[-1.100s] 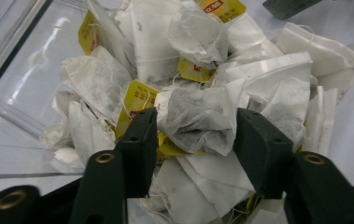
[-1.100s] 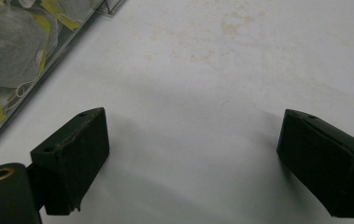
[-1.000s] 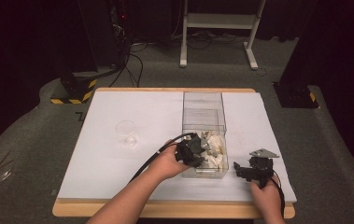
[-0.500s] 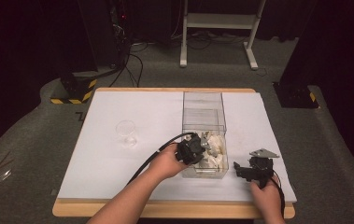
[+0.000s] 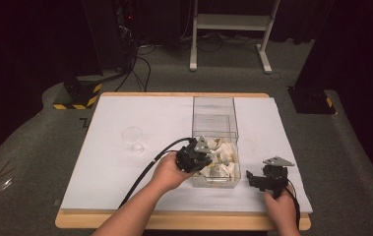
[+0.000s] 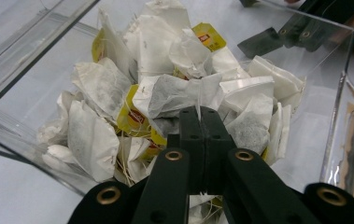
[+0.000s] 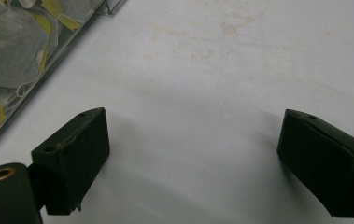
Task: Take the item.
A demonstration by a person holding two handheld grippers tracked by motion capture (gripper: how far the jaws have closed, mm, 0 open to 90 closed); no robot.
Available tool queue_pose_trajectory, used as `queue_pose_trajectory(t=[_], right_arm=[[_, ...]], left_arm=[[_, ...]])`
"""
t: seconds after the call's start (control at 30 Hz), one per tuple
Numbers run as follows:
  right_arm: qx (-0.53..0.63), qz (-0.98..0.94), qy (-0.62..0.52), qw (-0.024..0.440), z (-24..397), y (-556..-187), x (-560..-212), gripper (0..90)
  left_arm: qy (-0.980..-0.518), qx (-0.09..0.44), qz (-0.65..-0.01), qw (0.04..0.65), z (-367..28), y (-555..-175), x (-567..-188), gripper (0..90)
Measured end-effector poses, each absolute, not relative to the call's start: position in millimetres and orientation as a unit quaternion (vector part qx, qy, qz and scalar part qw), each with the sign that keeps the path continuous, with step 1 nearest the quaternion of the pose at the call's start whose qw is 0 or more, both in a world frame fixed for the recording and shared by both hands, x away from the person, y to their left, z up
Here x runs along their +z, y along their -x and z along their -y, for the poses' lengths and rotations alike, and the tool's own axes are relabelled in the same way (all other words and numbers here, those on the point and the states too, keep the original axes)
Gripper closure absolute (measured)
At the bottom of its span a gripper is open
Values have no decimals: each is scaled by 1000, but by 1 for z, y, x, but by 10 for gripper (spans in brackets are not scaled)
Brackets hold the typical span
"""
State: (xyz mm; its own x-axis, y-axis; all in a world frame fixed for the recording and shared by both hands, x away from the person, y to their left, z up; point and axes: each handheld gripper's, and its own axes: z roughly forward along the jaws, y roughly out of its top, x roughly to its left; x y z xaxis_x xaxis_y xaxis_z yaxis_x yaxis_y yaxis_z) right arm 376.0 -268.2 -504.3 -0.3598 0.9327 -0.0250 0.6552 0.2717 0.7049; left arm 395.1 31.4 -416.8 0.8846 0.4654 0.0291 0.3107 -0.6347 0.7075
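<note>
A clear plastic box [image 5: 214, 100] stands on the white table cover, and its near end holds a heap of tea bags [image 5: 225, 155] with yellow tags. My left gripper [image 5: 207, 158] reaches into that heap from the left. In the left gripper view it [image 6: 202, 112] is shut, and its tips pinch the lower edge of a white tea bag [image 6: 174, 93] at the top of the pile. My right gripper [image 5: 253, 180] rests on the cover just right of the box. Its jaws [image 7: 193, 158] stand wide open over bare cover with nothing between them.
A small clear glass cup [image 5: 134, 140] sits on the cover to the left of the box. The far half of the box holds no bags. The wooden table edge [image 5: 184, 221] runs along the front. Stands and cables lie on the floor beyond.
My left gripper has shifted slightly to the left over the box's near end. The right gripper has stayed in place.
</note>
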Motion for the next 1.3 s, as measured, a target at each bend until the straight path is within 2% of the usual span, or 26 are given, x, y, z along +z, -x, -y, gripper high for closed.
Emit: queue_pose_trajectory(t=[0.63,1.3], right_arm=[[308,-765,-519,225,268,-376,-504,93],[308,-765,-519,225,268,-376,-504,93]], left_arm=[[-853,99,-240,452,-63,-392,-417,894],[-803,107,-247,531,-78,-385,-404,894]])
